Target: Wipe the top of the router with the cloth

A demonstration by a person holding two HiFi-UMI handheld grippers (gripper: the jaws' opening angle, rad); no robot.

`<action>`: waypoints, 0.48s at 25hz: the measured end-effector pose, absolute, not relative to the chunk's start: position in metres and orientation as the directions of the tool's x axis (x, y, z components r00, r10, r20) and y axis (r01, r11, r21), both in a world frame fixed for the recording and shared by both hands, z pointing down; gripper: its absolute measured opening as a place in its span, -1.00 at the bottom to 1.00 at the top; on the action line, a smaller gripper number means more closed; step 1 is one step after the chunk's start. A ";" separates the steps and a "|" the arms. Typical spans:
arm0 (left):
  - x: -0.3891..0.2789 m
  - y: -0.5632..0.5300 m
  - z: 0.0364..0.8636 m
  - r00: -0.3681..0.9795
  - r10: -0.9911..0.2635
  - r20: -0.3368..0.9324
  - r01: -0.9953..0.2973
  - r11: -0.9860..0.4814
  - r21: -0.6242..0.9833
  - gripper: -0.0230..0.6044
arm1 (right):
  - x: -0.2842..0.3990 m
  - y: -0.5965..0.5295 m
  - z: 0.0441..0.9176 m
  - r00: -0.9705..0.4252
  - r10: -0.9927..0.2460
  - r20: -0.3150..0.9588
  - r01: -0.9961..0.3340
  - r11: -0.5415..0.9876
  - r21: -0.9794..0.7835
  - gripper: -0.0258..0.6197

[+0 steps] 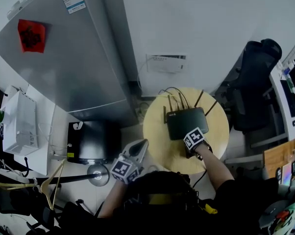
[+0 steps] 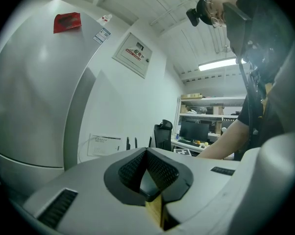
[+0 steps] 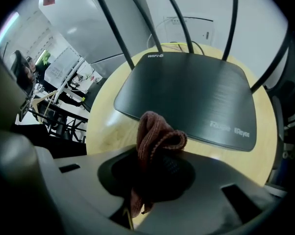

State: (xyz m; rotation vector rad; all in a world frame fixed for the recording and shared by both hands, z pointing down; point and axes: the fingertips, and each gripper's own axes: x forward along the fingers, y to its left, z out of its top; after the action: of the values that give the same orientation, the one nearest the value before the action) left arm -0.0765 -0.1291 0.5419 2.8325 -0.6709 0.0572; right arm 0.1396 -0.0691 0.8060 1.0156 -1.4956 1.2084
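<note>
while at the router's (image 3: 186,92) edge — cloth (image 3: 159,138) in right gripper (image 3: 152,177)

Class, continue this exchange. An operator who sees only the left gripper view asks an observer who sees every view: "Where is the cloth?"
Observer: The cloth is bunched in the right claw, whose jaws are shut on it.
Operator: Is it over the router?
Observer: It sits at the near edge of the router, with the dark top stretching ahead. I cannot tell whether they touch.
Operator: What is the router standing on?
Observer: A round wooden table, with the antennas upright along the router's far side.
</note>
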 end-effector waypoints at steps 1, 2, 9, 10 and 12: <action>-0.078 -0.130 0.541 0.896 -0.437 0.085 -0.444 -0.870 0.215 -0.94 | 0.133 -0.070 0.805 -0.234 -0.046 0.971 -0.959 0.176 -0.222 -0.73; -0.079 -0.131 0.541 0.897 -0.434 0.084 -0.442 -0.871 0.215 -0.94 | 0.127 -0.071 0.805 -0.239 -0.045 0.970 -0.957 0.183 -0.227 -0.73; -0.083 -0.134 0.538 0.906 -0.419 0.061 -0.421 -0.881 0.215 -0.94 | 0.109 -0.076 0.806 -0.233 -0.046 0.971 -0.955 0.201 -0.220 -0.73; -0.084 -0.136 0.537 0.905 -0.421 0.055 -0.422 -0.880 0.218 -0.94 | 0.108 -0.077 0.806 -0.237 -0.045 0.970 -0.955 0.192 -0.224 -0.73; -0.086 -0.138 0.536 0.904 -0.425 0.048 -0.424 -0.876 0.227 -0.94 | 0.103 -0.079 0.806 -0.244 -0.045 0.969 -0.957 0.175 -0.232 -0.73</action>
State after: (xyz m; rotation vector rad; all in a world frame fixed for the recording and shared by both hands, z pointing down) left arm -0.0861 -0.1380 0.5364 2.8353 -0.6420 -0.0050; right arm 0.1031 -0.0786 0.8057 1.0054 -1.5092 1.2207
